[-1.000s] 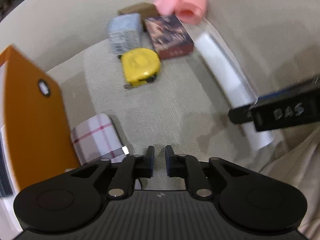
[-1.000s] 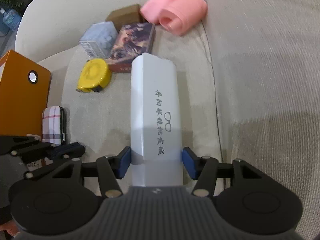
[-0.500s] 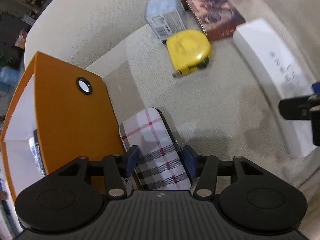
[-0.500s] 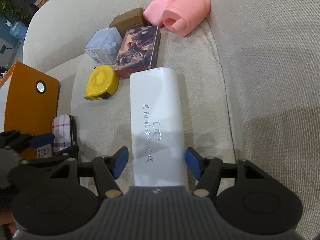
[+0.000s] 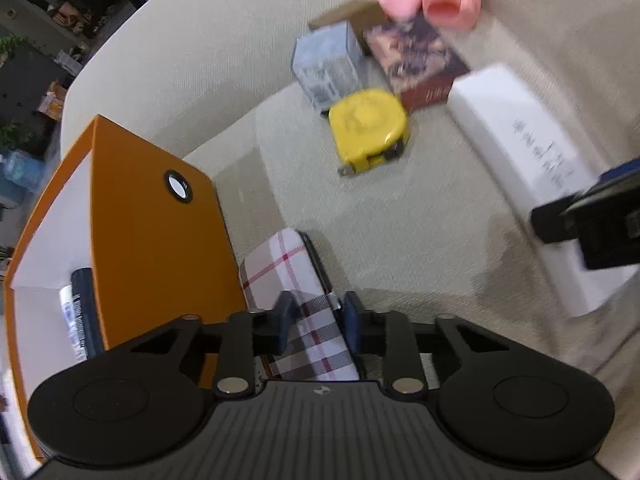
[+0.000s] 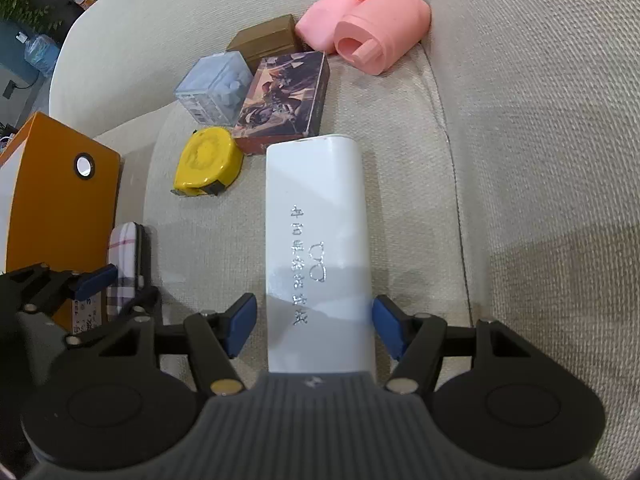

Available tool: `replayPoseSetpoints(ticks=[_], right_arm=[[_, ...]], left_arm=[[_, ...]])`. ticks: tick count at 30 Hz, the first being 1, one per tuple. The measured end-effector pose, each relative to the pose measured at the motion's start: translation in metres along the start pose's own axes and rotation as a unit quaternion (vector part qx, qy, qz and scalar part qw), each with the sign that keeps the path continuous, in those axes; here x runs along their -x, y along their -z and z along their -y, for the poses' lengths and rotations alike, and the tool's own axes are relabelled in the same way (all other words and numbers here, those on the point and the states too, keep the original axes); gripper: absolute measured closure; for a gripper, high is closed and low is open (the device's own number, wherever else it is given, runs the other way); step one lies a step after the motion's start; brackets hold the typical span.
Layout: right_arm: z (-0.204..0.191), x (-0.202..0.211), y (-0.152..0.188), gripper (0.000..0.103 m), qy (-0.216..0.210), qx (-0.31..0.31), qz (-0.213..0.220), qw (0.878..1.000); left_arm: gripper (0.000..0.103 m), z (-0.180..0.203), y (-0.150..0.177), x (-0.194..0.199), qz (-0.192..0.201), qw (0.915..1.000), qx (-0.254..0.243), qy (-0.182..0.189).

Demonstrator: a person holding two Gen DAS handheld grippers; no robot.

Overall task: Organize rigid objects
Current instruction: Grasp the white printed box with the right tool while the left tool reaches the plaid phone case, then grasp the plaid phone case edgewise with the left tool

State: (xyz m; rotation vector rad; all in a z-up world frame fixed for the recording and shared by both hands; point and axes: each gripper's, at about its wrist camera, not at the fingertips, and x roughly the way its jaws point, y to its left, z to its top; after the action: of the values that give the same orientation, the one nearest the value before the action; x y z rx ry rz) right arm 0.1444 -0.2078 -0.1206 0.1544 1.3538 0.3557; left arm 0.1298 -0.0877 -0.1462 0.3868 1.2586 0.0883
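Observation:
My left gripper [image 5: 317, 320] is shut on a plaid case [image 5: 292, 280] that is tipped on its edge beside an open orange box [image 5: 152, 240]. The case also shows in the right wrist view [image 6: 124, 268]. My right gripper [image 6: 314, 328] is open, its blue pads either side of a long white glasses case [image 6: 316, 240] that lies on the beige sofa seat [image 6: 520, 160]; small gaps show at both pads. The white case also shows in the left wrist view [image 5: 528, 168].
Beyond lie a yellow tape measure [image 6: 208, 164], a clear blue box [image 6: 216, 92], a dark picture box [image 6: 284, 100], a brown box [image 6: 268, 40] and a pink pump bottle with a pink cup [image 6: 364, 36]. The orange box [image 6: 56, 196] holds a dark tube.
My left gripper moved left to the plaid case, opened around it, then closed on it and tipped it onto its edge. My right gripper stayed open around the white case.

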Motion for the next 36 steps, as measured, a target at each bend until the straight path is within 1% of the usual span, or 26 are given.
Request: replayPoseSetpoints(ticks=[1,2,3,5,6,7,8,9,10,11,13,14,16,19,21,22,23,25,26,27,29,30,33,35,36], right_arm=[[0.0,0.0,0.0,0.038,-0.001,0.001,0.001,1.0],[0.0,0.0,0.0,0.038,0.0,0.001,0.001,1.0],[0.0,0.0,0.0,0.038,0.0,0.0,0.001,1.0],[0.001,0.0,0.001,0.039,0.0,-0.001,0.001,1.0],[0.001,0.0,0.001,0.039,0.0,-0.002,0.001,1.0],[0.001,0.0,0.001,0.039,0.0,-0.004,0.001,1.0],[0.001,0.0,0.001,0.039,-0.001,-0.005,0.0,1.0],[0.002,0.0,0.001,0.039,-0.001,-0.007,0.0,1.0],[0.002,0.0,0.001,0.039,-0.001,-0.008,0.001,1.0],[0.002,0.0,0.001,0.039,-0.002,-0.008,0.001,1.0],[0.001,0.0,0.001,0.039,0.001,-0.01,0.004,1.0],[0.001,0.0,0.001,0.039,0.001,-0.01,0.004,1.0],[0.001,0.0,0.001,0.039,0.0,-0.01,0.004,1.0],[0.001,0.0,0.001,0.039,-0.001,-0.011,0.004,1.0],[0.002,0.0,0.002,0.039,-0.001,-0.01,0.004,1.0],[0.001,0.0,0.002,0.039,-0.001,-0.011,0.004,1.0],[0.001,-0.001,0.002,0.039,-0.002,-0.011,0.004,1.0],[0.002,-0.001,0.001,0.038,-0.003,-0.014,0.005,1.0],[0.002,-0.001,0.001,0.038,-0.004,-0.015,0.005,1.0],[0.003,-0.001,0.001,0.038,-0.005,-0.017,0.005,1.0],[0.003,-0.001,0.002,0.038,-0.007,-0.02,0.006,1.0],[0.003,-0.001,0.002,0.038,-0.007,-0.02,0.006,1.0],[0.001,-0.001,0.003,0.038,-0.008,-0.016,0.006,1.0],[0.001,-0.001,0.002,0.038,-0.007,-0.014,0.006,1.0],[0.001,-0.002,0.002,0.038,-0.008,-0.014,0.005,1.0]], left_arm=[[0.1,-0.004,-0.001,0.005,0.004,0.9997,0.002,0.024],[0.103,-0.006,-0.004,0.009,0.003,0.9989,0.009,0.046],[0.103,-0.006,-0.006,0.013,0.006,0.9981,0.011,0.06],[0.103,-0.003,-0.012,0.021,0.017,0.9985,0.004,0.052],[0.103,-0.002,-0.014,0.021,0.014,0.9988,-0.003,0.047],[0.1,-0.003,-0.015,0.019,0.002,0.999,-0.003,0.044],[0.093,-0.002,-0.017,0.018,-0.015,0.9992,0.0,0.037],[0.077,-0.005,-0.018,0.013,-0.032,0.9991,0.0,0.027],[0.066,-0.004,-0.015,0.009,-0.043,0.9989,-0.004,0.016],[0.048,-0.002,-0.011,0.006,-0.046,0.9989,-0.009,0.007],[0.043,0.006,-0.004,0.0,-0.048,0.9984,-0.017,-0.025],[0.04,0.009,-0.002,-0.004,-0.049,0.9981,-0.017,-0.034],[0.038,0.017,0.001,-0.011,-0.05,0.9974,-0.015,-0.05],[0.032,0.032,0.004,-0.016,-0.042,0.9953,-0.024,-0.084],[0.019,0.04,0.007,-0.019,-0.032,0.9924,-0.04,-0.112],[0.016,0.044,0.01,-0.018,-0.027,0.9906,-0.053,-0.123],[0.015,0.047,0.014,-0.015,-0.021,0.9887,-0.065,-0.133],[0.017,0.05,0.019,-0.011,-0.014,0.985,-0.094,-0.144],[0.027,0.052,0.019,-0.009,-0.015,0.9848,-0.1,-0.141],[0.042,0.053,0.019,-0.008,-0.023,0.9859,-0.097,-0.134],[0.06,0.061,0.015,-0.011,-0.034,0.9855,-0.106,-0.128],[0.064,0.064,0.015,-0.01,-0.034,0.983,-0.118,-0.136],[0.069,0.067,0.019,-0.001,-0.028,0.978,-0.14,-0.152],[0.069,0.068,0.019,0.002,-0.027,0.9765,-0.146,-0.157],[0.069,0.066,0.019,0.004,-0.027,0.9774,-0.142,-0.154]])
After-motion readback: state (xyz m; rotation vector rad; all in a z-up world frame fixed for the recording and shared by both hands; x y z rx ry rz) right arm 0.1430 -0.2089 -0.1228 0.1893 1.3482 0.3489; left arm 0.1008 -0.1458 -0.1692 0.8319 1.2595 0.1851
